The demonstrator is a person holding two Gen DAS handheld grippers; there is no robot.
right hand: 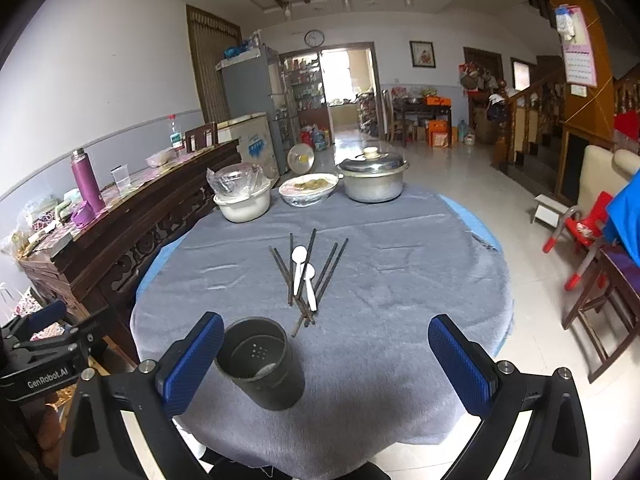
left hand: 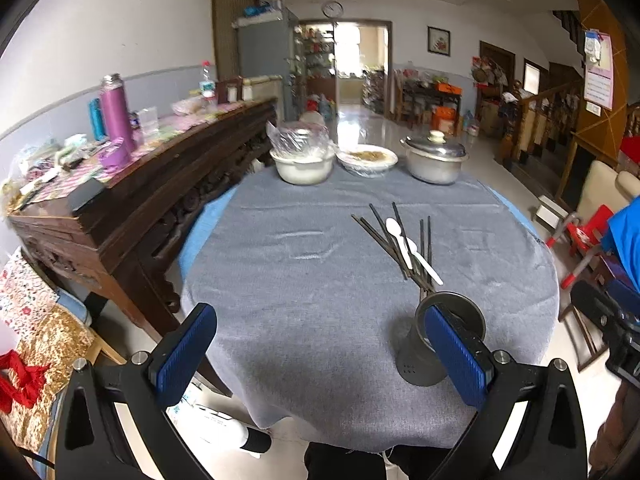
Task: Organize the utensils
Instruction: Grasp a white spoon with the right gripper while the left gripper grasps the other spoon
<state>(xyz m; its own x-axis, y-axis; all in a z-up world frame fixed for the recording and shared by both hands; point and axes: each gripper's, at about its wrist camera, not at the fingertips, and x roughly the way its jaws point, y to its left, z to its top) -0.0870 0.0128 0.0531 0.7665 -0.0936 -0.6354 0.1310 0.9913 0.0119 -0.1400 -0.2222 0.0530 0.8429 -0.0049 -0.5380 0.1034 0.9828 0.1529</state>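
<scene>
A dark grey utensil cup (right hand: 259,362) stands upright and empty near the round table's front edge; in the left wrist view the cup (left hand: 424,356) is partly behind my right-hand finger. Just beyond it lies a loose pile of several dark chopsticks (right hand: 316,276) with two white plastic spoons (right hand: 302,274) on top; the same chopsticks (left hand: 404,244) and spoons (left hand: 412,250) show in the left wrist view. My left gripper (left hand: 322,350) hovers open over the front of the table, left of the cup. My right gripper (right hand: 326,360) is open, with the cup beside its left finger. Neither holds anything.
At the table's far edge stand a white bowl with plastic wrap (right hand: 242,200), a covered plate of food (right hand: 308,188) and a lidded metal pot (right hand: 372,180). A grey cloth (right hand: 400,280) covers the table. A cluttered wooden sideboard (left hand: 140,184) runs along the left; chairs (right hand: 600,292) stand right.
</scene>
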